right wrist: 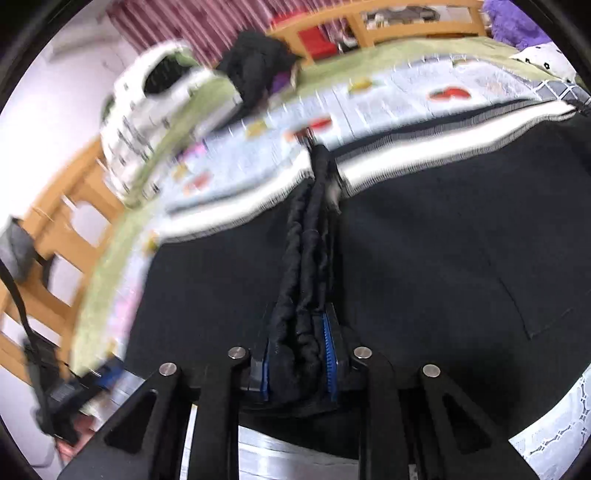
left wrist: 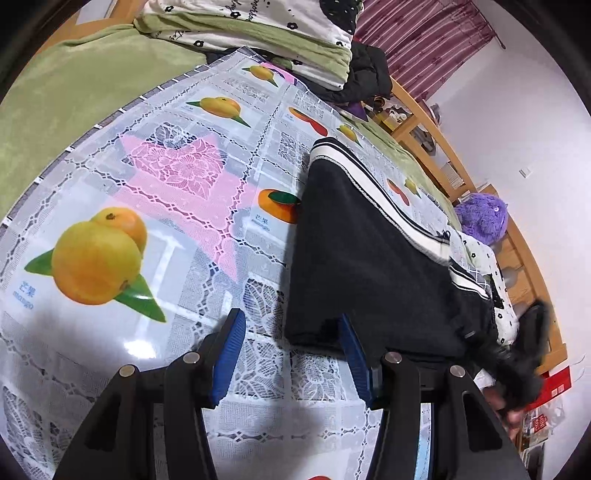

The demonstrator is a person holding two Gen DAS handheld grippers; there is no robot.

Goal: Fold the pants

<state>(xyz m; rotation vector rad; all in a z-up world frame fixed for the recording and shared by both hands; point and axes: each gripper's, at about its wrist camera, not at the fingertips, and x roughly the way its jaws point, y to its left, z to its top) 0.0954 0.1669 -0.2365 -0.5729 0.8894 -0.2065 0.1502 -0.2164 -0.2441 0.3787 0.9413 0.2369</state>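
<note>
Black pants (left wrist: 369, 258) with a white striped side band lie on the fruit-print tablecloth (left wrist: 147, 184), right of centre in the left wrist view. My left gripper (left wrist: 291, 321) is open and empty, just above the cloth at the pants' near left corner; its right finger (left wrist: 354, 354) is at the fabric edge. In the right wrist view, my right gripper (right wrist: 299, 332) is shut on a bunched fold of the black pants (right wrist: 443, 240), lifted above the rest of the garment. That view is blurred by motion.
A folded green-and-white quilt (left wrist: 258, 33) and dark clothes (left wrist: 369, 74) lie at the far end of the bed. A wooden bed rail (left wrist: 436, 140) runs along the right side with a purple plush toy (left wrist: 484, 218). A green blanket (left wrist: 55, 110) lies at the left.
</note>
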